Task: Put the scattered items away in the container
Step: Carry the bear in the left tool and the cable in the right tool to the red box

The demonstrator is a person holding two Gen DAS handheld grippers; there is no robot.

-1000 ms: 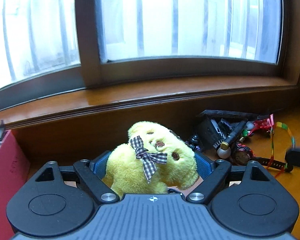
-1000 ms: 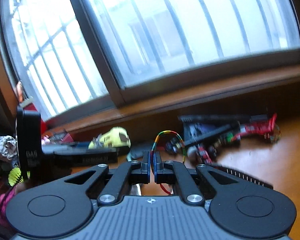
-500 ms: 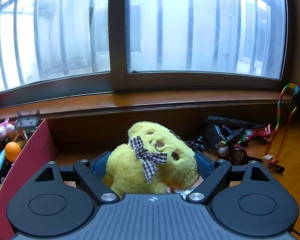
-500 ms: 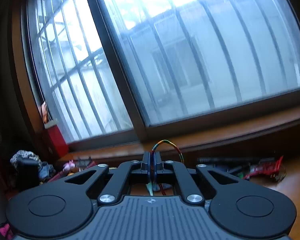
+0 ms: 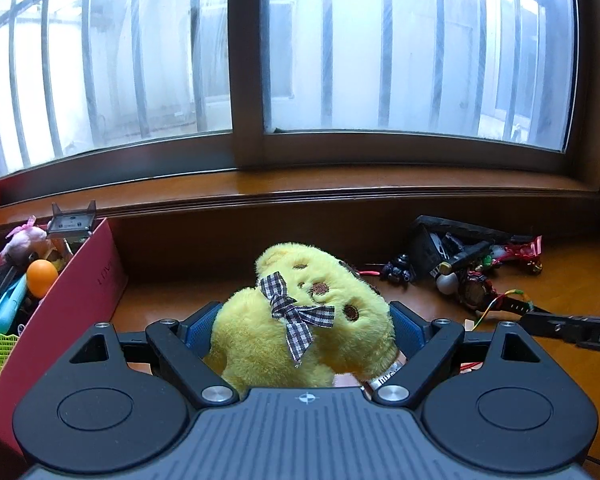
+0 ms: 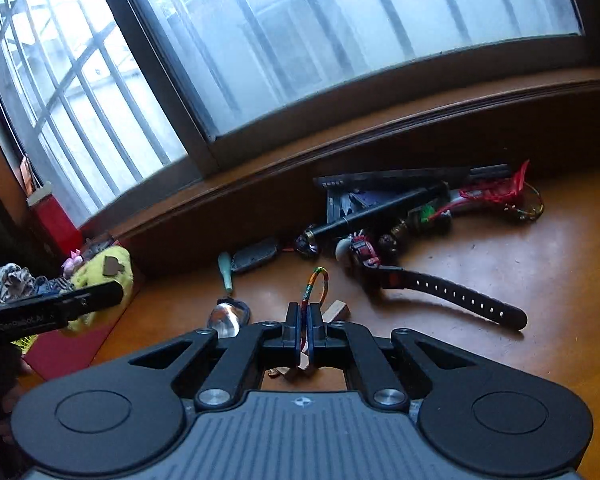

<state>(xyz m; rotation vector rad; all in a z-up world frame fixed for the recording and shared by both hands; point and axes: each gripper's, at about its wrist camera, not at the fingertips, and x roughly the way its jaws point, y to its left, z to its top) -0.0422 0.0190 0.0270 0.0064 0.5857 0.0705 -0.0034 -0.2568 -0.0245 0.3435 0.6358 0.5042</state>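
A yellow plush bear (image 5: 300,312) with a checked bow sits between the blue pads of my left gripper (image 5: 304,320), which is shut on it above the wooden table. The red box (image 5: 80,300) stands to its left, holding an orange ball (image 5: 41,278) and several other toys. My right gripper (image 6: 304,316) is shut on a rainbow cord loop (image 6: 318,284), low over the table, with a small wooden block (image 6: 336,310) beside the fingertips. In the right wrist view the bear (image 6: 100,276) hangs over the red box (image 6: 68,346).
A pile lies against the wall under the window sill: a watch with a long black strap (image 6: 440,290), a black stick (image 6: 380,212), red wrapping (image 6: 496,192), a black case (image 5: 448,240). A shiny spoon-like item (image 6: 226,316) and a teal handle (image 6: 225,268) lie nearer the box.
My left gripper has swung left with the bear, bringing the red box into view. My right gripper rose towards the window, then tipped down to the table, still holding the cord.
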